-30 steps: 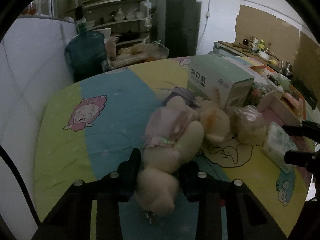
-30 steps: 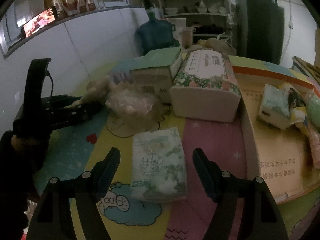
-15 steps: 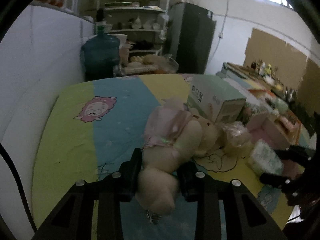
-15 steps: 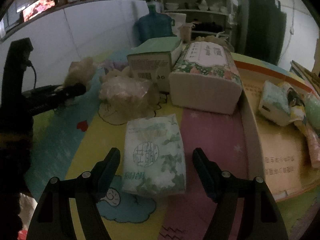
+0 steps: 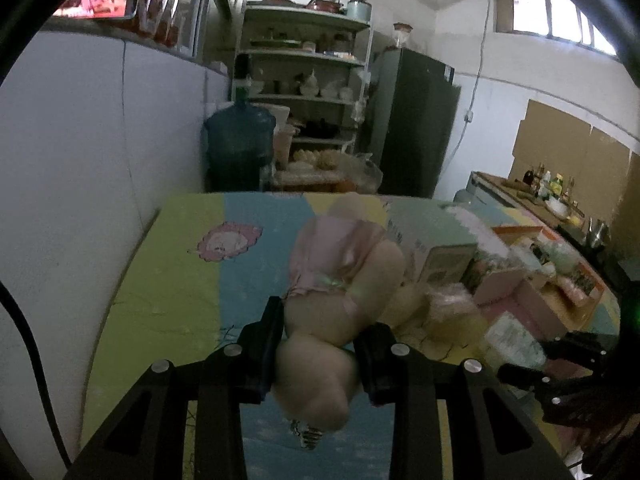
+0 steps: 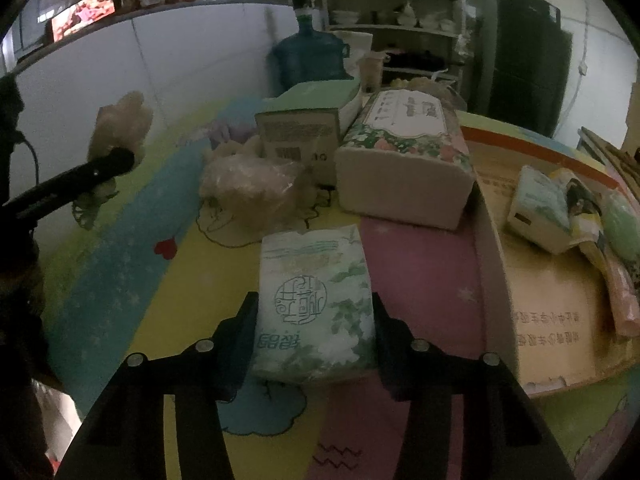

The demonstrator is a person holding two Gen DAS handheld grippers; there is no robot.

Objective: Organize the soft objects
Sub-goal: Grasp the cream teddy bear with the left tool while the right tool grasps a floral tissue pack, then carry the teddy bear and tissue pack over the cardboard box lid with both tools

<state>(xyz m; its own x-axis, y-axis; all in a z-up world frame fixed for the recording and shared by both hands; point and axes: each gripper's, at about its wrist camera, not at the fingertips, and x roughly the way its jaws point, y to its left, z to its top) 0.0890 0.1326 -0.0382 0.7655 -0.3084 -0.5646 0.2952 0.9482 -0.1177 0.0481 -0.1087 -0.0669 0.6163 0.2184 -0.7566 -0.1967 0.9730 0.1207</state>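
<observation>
My left gripper point(image 5: 318, 344) is shut on a cream plush toy in a pink dress point(image 5: 340, 280) and holds it lifted off the colourful mat point(image 5: 168, 280). The same toy point(image 6: 120, 128) shows at the left of the right wrist view, clear of the table. My right gripper point(image 6: 314, 320) straddles a soft tissue pack with green leaf print point(image 6: 314, 300) that lies on the mat; its fingers point(image 6: 240, 336) sit at the pack's two sides, and I cannot tell if they press it.
A crinkled plastic bag of soft stuff point(image 6: 252, 188), a green box point(image 6: 308, 132) and a floral tissue box point(image 6: 404, 160) stand behind the pack. A cardboard tray point(image 6: 548, 300) at the right holds several packets. A blue water jug point(image 5: 240, 144) stands beyond the table.
My left gripper has lifted the plush toy up off the mat. My right gripper has moved forward around the tissue pack and its fingers have narrowed to the pack's sides.
</observation>
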